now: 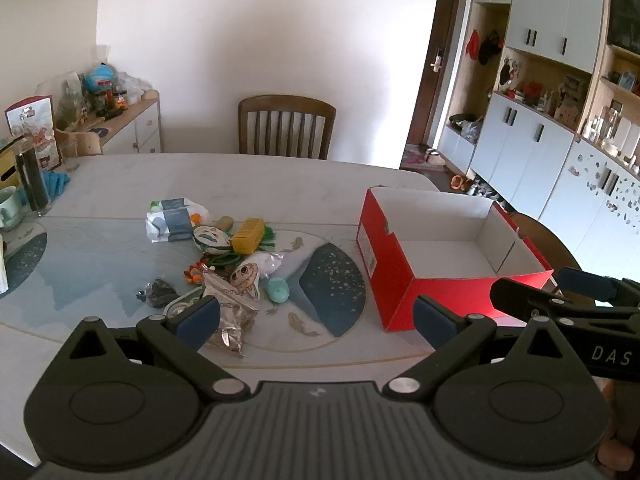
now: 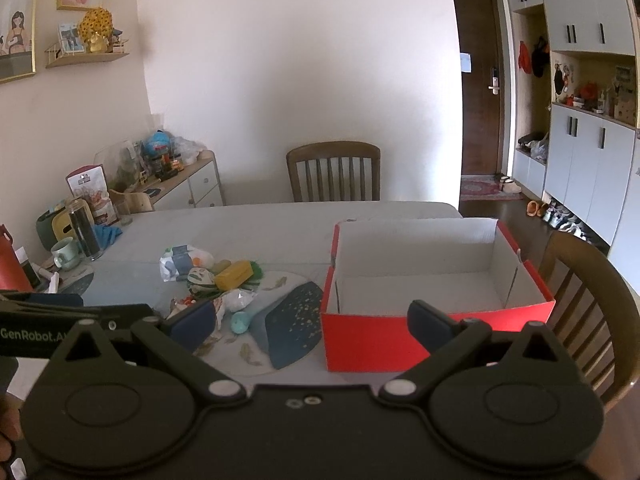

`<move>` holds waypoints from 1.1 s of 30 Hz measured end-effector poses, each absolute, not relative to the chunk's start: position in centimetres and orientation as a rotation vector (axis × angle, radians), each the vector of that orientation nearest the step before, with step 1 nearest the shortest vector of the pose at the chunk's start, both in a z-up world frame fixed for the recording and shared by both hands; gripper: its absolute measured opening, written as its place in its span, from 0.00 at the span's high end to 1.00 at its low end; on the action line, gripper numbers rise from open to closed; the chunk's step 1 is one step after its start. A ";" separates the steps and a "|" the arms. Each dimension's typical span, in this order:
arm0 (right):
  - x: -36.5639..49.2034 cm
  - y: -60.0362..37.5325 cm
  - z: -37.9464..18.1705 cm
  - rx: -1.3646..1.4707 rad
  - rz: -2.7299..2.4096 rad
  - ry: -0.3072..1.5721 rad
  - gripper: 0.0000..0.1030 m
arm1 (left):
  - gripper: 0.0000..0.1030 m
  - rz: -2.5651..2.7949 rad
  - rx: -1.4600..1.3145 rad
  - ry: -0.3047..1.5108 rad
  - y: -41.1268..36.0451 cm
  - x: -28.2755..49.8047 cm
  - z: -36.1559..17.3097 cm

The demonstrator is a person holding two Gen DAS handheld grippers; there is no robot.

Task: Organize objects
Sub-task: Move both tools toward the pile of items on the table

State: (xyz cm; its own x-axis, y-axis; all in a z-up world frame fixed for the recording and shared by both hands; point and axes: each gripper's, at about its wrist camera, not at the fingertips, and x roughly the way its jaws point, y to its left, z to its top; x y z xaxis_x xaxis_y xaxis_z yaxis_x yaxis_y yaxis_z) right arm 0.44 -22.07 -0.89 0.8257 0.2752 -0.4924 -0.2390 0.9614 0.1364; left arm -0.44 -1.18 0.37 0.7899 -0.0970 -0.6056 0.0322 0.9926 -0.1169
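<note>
Cardboard shoebox (image 1: pixel 404 280) near the table's right edge: glossy red outside, matt white inside. Tabletop (image 1: pixel 120 184): smooth, faintly glossy. Crinkled foil snack packet (image 1: pixel 230 312), shiny. Yellow carton (image 1: pixel 248 235), matt paper. Chair (image 1: pixel 286 126): varnished wood.

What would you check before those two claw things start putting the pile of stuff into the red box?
1. Red box open, nothing visible inside: ok.
2. Left gripper open, holding nothing: ok.
3. Right gripper open, holding nothing: ok.
4. Pile within view, with the yellow box and the teal egg-shaped thing unobstructed: ok.
5. Items separated enough to pick singly: not ok, several overlap, such as the silver packet.
6. Table beside the box free for approach: ok.
</note>
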 end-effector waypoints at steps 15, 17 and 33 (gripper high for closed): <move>2.3 -20.0 -1.5 0.041 0.293 0.555 0.01 | 0.00 -0.034 -0.101 0.680 0.9 1.2 -0.4; 2.8 -19.1 -1.7 0.032 0.302 0.557 0.01 | 0.00 -0.032 -0.076 0.702 1.2 2.0 -0.9; 10.7 -11.1 -6.0 -0.015 0.308 0.742 0.03 | 0.00 -0.113 -0.048 0.846 8.5 8.9 -8.0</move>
